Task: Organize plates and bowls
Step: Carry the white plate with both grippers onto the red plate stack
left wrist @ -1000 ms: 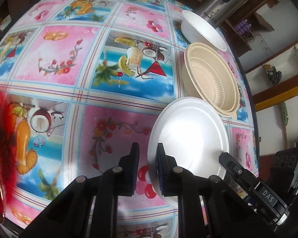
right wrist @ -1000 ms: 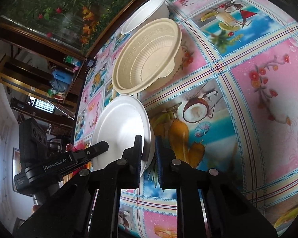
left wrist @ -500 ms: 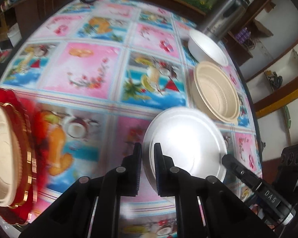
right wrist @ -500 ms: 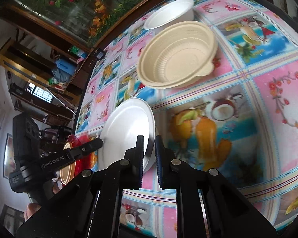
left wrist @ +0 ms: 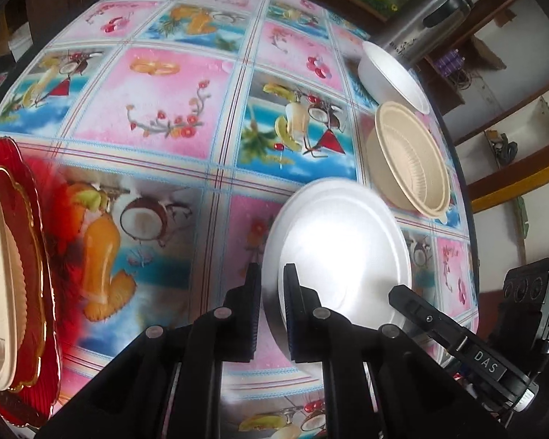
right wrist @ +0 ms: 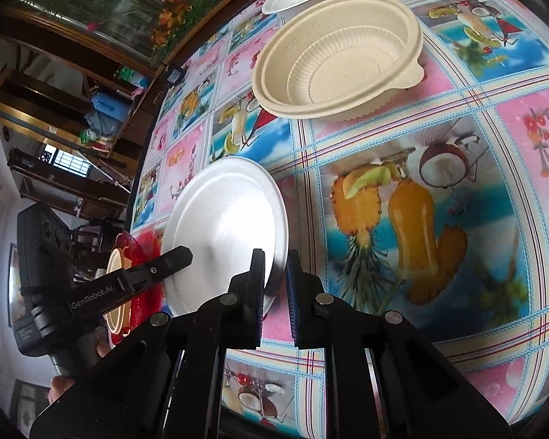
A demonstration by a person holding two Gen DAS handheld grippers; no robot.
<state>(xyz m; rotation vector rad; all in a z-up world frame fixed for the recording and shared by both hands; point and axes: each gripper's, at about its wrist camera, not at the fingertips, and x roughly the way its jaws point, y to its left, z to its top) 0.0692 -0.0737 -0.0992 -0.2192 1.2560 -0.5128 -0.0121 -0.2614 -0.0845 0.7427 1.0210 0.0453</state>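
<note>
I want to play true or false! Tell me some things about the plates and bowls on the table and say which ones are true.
1. Both grippers pinch the white plate. True.
2. The beige bowl is full of soup. False: it is empty.
3. A beige dish sits on the red plate. True.
4. The white bowl is stacked inside the beige bowl. False: it stands beside it on the table.
</note>
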